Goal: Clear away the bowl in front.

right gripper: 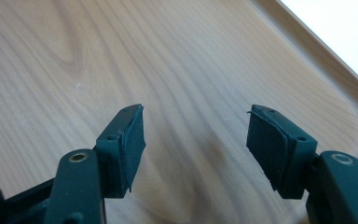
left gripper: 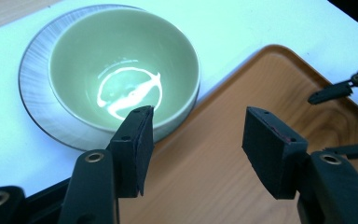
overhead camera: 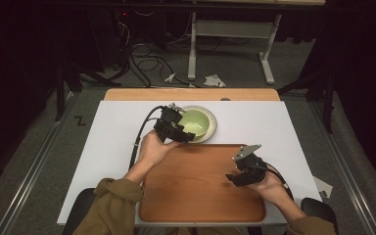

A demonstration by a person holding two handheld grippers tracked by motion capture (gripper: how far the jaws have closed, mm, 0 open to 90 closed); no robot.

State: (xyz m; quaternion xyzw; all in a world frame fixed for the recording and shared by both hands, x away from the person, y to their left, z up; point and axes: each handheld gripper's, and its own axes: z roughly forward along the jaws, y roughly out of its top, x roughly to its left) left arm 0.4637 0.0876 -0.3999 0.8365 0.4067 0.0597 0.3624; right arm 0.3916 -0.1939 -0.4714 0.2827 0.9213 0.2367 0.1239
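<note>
While my left hand (overhead camera: 152,149) reaches forward past the far left corner of the wooden tray (overhead camera: 196,200), my left claw (overhead camera: 178,134) hangs with its jaws spread wide and nothing between them, just at the near rim of a pale green bowl (overhead camera: 196,121). That bowl sits on a grey-rimmed plate (overhead camera: 212,128) on the white table (overhead camera: 112,142), and both lie ahead of this claw and slightly to its left. Seen along the claw in the left gripper view, the bowl (left gripper: 123,65) is empty, round and upright, so it has no long axis to line up with; what matters is that its near wall stands just beyond my left-hand pad (left gripper: 135,144), while the other pad hangs over the tray (left gripper: 205,172). The plate (left gripper: 35,91) shows as a striped ring around the bowl's foot. I judge a short push forward and leftward would set the jaws astride the bowl's rim. Further right, my right claw (overhead camera: 239,175) hovers above the right part of the tray, well apart from the bowl, also released and holding nothing; in the right gripper view bare wood grain (right gripper: 177,60) lies ahead of its parted jaws. My left claw is clearly the nearer one to the bowl.
</note>
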